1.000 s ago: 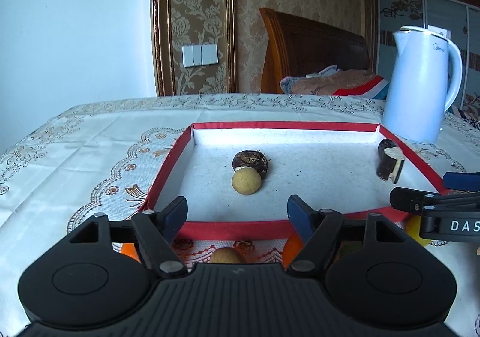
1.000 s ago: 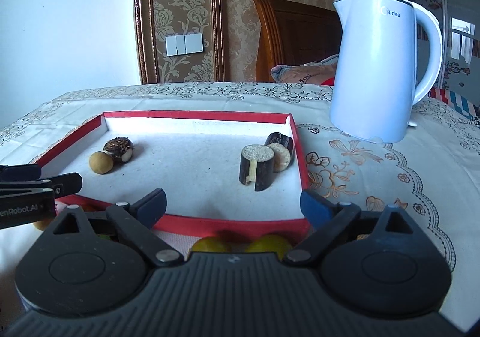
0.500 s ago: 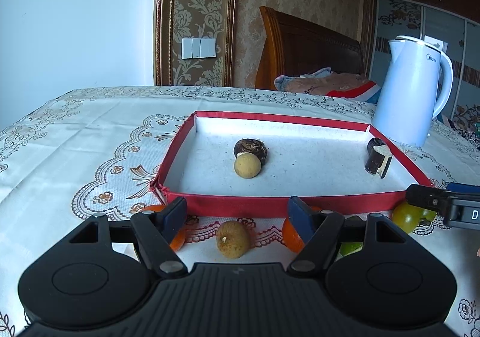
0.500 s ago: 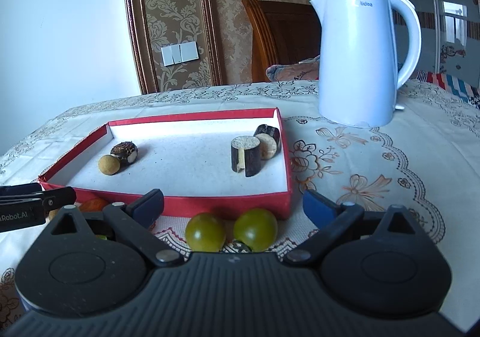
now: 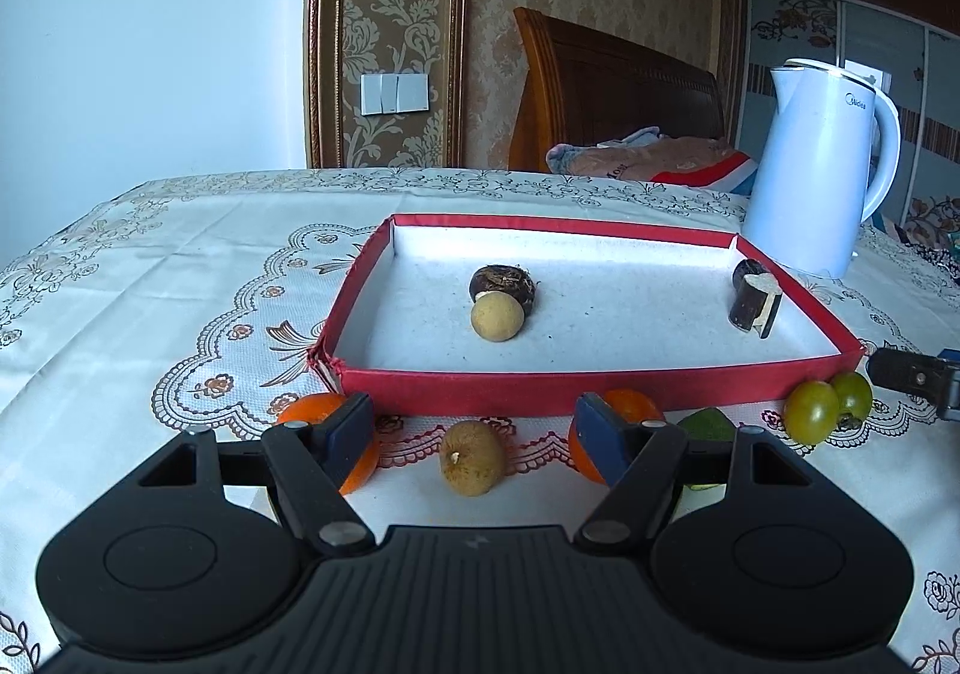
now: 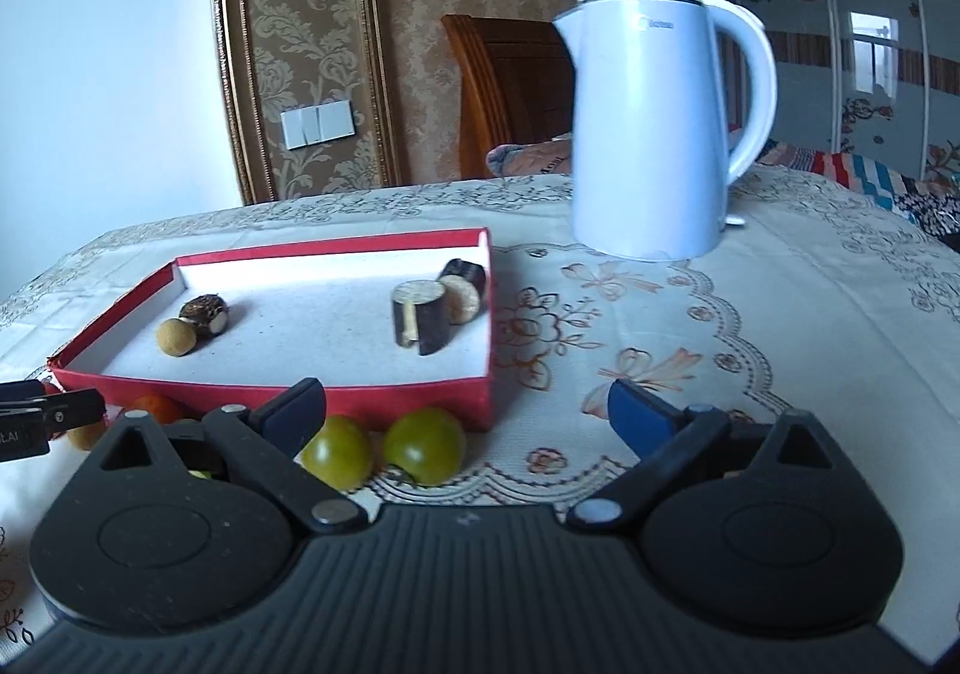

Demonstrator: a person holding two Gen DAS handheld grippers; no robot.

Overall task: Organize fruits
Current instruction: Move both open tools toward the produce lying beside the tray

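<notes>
1. Both hand-held grippers are empty: the left gripper [image 5: 474, 428] stands partly open with a small tan-brown round fruit [image 5: 471, 458] lying on the cloth between its jaws, untouched; the right gripper [image 6: 468, 410], whose jaws have just been opening, gapes wide with nothing between them.
2. Done so far: the red-walled, white-floored shallow cardboard tray [image 5: 576, 392] holds 4 pieces: 1 pale tan round fruit [image 5: 497, 317], 1 dark brown rough-skinned fruit [image 5: 503, 284] touching it, and 2 dark-skinned cut cylinders [image 6: 423, 323] at the right wall.
3. Left on the embroidered white tablecloth [image 5: 150, 314], just before the tray's near wall: 2 orange citrus fruits [image 5: 624, 404], the tan-brown fruit, 1 partly hidden green piece [image 5: 708, 425], 2 green round tomatoes [image 6: 381, 446].
4. By this count, roughly 6 remain outside.
</notes>
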